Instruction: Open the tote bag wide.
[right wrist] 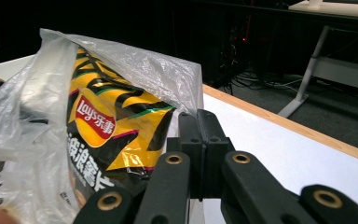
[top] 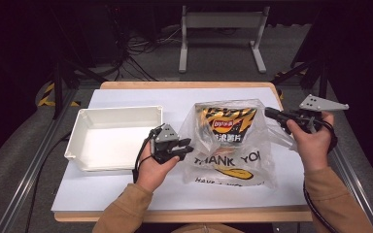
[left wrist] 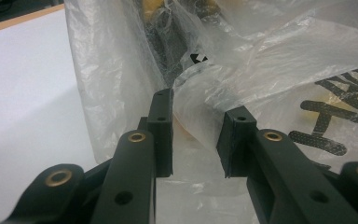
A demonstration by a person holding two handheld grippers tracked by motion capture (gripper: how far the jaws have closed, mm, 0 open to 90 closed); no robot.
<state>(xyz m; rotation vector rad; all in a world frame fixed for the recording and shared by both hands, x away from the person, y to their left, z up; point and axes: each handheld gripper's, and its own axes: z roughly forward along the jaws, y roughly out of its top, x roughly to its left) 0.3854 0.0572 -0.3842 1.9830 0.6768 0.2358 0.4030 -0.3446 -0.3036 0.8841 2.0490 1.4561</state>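
A clear plastic bag (top: 233,162) printed "THANK YOU" lies on the white table, with a yellow and black Lay's chip bag (top: 226,124) standing inside its raised mouth. My right gripper (top: 268,113) is shut on the plastic bag's right edge and holds it up. In the right gripper view its jaws (right wrist: 199,119) are pressed together beside the chip bag (right wrist: 102,130) and the film (right wrist: 37,88). My left gripper (top: 188,144) is at the bag's left edge. Its jaws (left wrist: 198,123) stand apart, with crinkled film (left wrist: 261,60) in and beyond the gap.
A white rectangular tray (top: 119,110) sits on the table left of the bag, close to my left hand. The table's wooden edge (top: 184,85) runs along the back. A metal stand (top: 221,22) and cables lie on the floor behind.
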